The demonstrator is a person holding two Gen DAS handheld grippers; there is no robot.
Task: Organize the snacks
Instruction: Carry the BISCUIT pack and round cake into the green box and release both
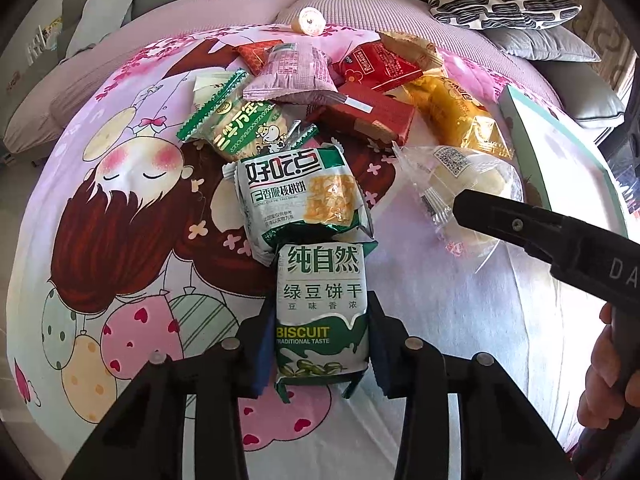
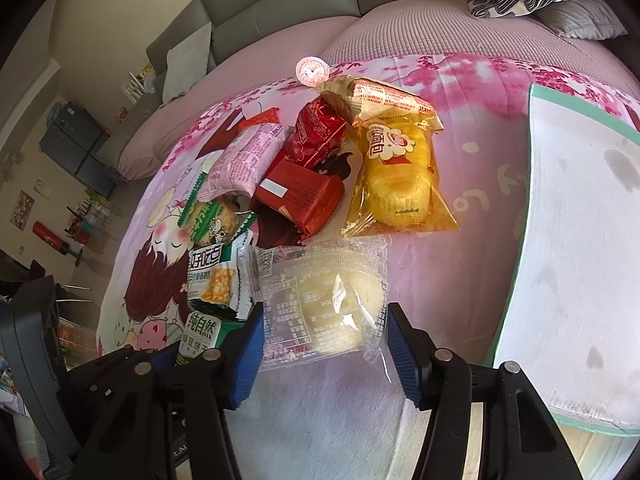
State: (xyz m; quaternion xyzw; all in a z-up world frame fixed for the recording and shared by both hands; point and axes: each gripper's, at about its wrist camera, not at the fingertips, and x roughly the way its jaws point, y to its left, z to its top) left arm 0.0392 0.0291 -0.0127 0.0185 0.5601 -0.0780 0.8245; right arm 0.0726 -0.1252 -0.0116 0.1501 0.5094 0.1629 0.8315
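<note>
1. Risk, left side: the left gripper (image 1: 322, 344) has its jaws closed against both long edges of the green mung-bean biscuit packet (image 1: 322, 312). The packet's top edge lies under or against the walnut-cookie packet (image 1: 300, 196) at 12 o'clock. A lift from here probably drags that neighbour along or lets the glossy film slip from the pads.

2. Risk, right side: the right gripper (image 2: 324, 344) stands open, one jaw on each side of the clear-wrapped pastry (image 2: 328, 304), with a gap at each jaw. Closing on loose film alone likely crumples the wrapper without holding the soft cake. Its left jaw sits just beside the biscuit packets at 9 o'clock and may catch one.

3. Risk, crowding: both tools work near each other; in the left wrist view the right tool's finger reaches in from 3 o'clock over the pastry. A collision is possible if both move at once.

4. Pose: both grippers point forward and down toward the cartoon-print blanket (image 1: 120, 208), low over it. A hand (image 1: 612, 364) grips the right tool's handle at 4 o'clock.

5. Location: the remaining snacks lie heaped at 12 o'clock; the teal-edged box (image 2: 580, 240) stands at 3 o'clock of the pastry.
</note>
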